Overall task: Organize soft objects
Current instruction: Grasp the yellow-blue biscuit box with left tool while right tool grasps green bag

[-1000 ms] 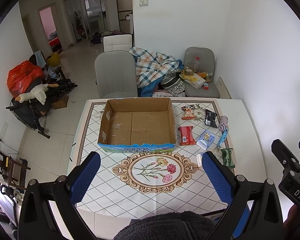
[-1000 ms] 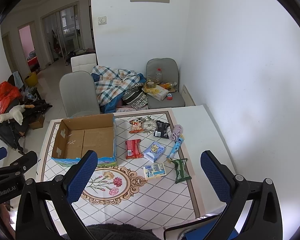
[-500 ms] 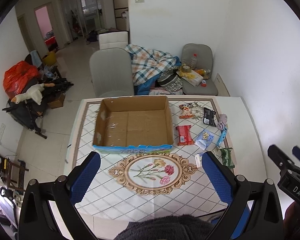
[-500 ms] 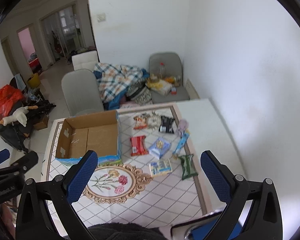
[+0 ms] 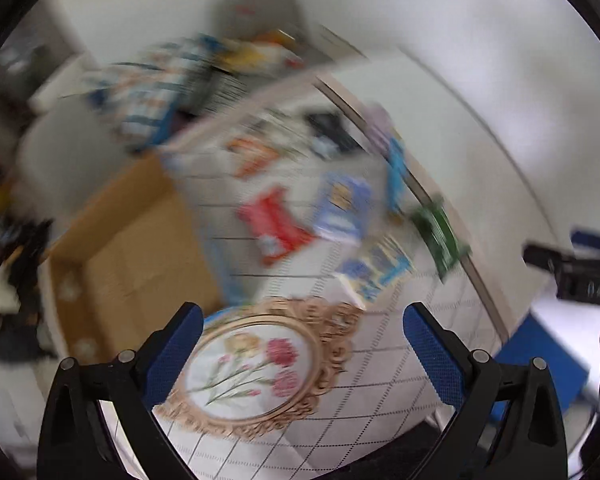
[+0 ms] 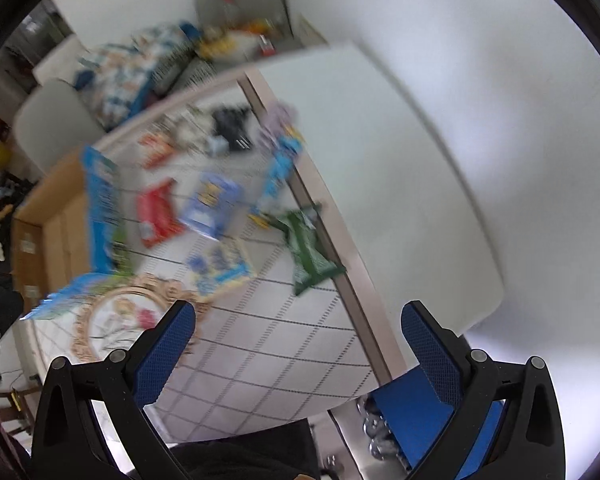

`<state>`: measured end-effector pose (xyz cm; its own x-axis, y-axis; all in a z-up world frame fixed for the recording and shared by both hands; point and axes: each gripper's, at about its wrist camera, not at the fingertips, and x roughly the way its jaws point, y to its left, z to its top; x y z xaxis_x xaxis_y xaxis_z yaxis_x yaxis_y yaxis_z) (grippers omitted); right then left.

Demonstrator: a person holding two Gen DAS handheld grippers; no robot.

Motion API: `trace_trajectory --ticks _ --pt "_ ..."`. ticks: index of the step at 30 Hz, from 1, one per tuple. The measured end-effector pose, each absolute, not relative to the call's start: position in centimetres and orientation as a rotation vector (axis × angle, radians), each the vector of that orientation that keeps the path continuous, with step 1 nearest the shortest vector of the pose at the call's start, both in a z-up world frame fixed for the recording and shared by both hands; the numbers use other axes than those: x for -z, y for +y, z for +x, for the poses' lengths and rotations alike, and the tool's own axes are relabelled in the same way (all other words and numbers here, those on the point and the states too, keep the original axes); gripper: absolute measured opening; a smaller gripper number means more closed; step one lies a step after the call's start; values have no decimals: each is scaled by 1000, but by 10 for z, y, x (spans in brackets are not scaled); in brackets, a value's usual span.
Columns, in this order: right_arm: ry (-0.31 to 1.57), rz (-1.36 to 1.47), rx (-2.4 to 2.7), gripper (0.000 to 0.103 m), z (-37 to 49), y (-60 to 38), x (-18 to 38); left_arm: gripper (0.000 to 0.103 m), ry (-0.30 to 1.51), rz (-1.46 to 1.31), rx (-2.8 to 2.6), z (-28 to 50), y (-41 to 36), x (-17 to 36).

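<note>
Currently, your stock stands thus.

Left tool point(image 5: 300, 344): fingers spread apart, nothing between them, held above the near edge of the tabletop point(image 5: 440, 128).

Right tool point(image 6: 298, 340): likewise spread and empty, over the near right part of the tabletop.

Soft packets, loose on the tabletop, all blurred by motion: red packet point(image 6: 158, 214); blue-and-white pouch point(image 6: 210, 204); flat blue-yellow packet point(image 6: 220, 264); green packet point(image 6: 308, 246); a further cluster at the far edge, too smeared to itemise.

Cardboard box point(image 5: 140, 240): open, apparently empty, at 10 o'clock from your left tool.

Governing relation: the packets lie at 12 to 1 o'clock from your left tool, and at 11 to 12 o'clock from your right. The green packet is likely the nearest to your right tool, its long axis running roughly 11 to 5. The box sits on the left tool's side, so a right-hand pick would probably mean a carry toward 9 o'clock.
</note>
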<state>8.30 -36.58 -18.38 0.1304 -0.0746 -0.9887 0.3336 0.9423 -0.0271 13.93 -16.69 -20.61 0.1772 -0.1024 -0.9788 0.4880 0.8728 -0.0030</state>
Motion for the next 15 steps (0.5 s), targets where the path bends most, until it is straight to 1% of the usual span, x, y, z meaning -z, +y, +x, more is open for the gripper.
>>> trace_trajectory --ticks 3,6,10,12,13,14,15 --pt "1482 262 315 103 90 -398 234 99 1409 467 528 151 -216 260" --pt "1530 306 328 103 97 -417 273 99 1461 587 610 157 -258 309" --pt "1567 338 328 103 101 -433 309 98 1573 687 690 161 -294 373" --pt "1595 332 315 103 102 -437 325 79 1596 742 689 162 -300 394" --pt "1608 327 302 103 102 -437 331 78 1598 786 674 161 -301 401" --pt "1617 322 290 103 103 -437 335 73 1592 797 664 162 -300 403" --pt "1627 315 278 103 105 -436 341 71 1608 776 656 164 -298 403"
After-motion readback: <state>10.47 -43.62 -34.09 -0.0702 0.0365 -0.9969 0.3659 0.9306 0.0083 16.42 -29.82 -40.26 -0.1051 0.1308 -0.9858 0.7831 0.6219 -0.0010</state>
